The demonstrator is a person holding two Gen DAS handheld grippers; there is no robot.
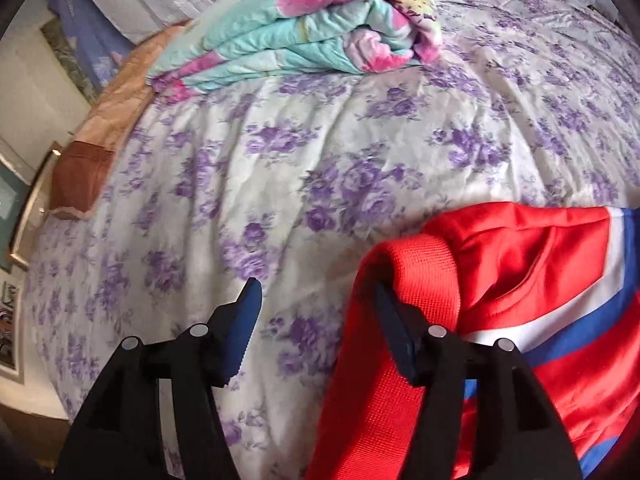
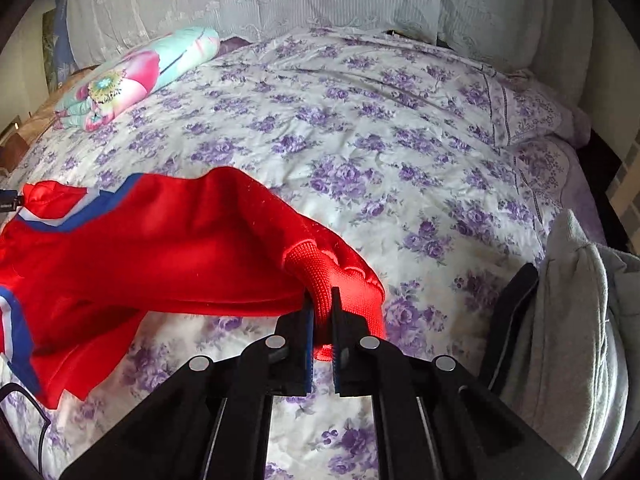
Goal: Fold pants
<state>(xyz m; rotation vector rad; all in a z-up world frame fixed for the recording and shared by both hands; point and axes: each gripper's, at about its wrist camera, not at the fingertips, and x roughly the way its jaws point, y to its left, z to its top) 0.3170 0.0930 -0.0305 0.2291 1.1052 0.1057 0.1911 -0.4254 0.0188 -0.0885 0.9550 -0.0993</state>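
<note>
The left tool stands with its jaws apart, only flowered bedspread between its blue pads. Its right finger touches the ribbed red cuff of the pants, which drape over it; the left finger is clear of the cloth. The red pants, with white and blue stripes, fill the near right. A folded teal-and-pink quilt lies far on the bed, towards the left.

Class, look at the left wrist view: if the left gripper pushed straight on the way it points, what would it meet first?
Probably the floral bedspread: the open left gripper has only that between its fingers, while the red pants drape past its right finger. Depth is unclear.
</note>
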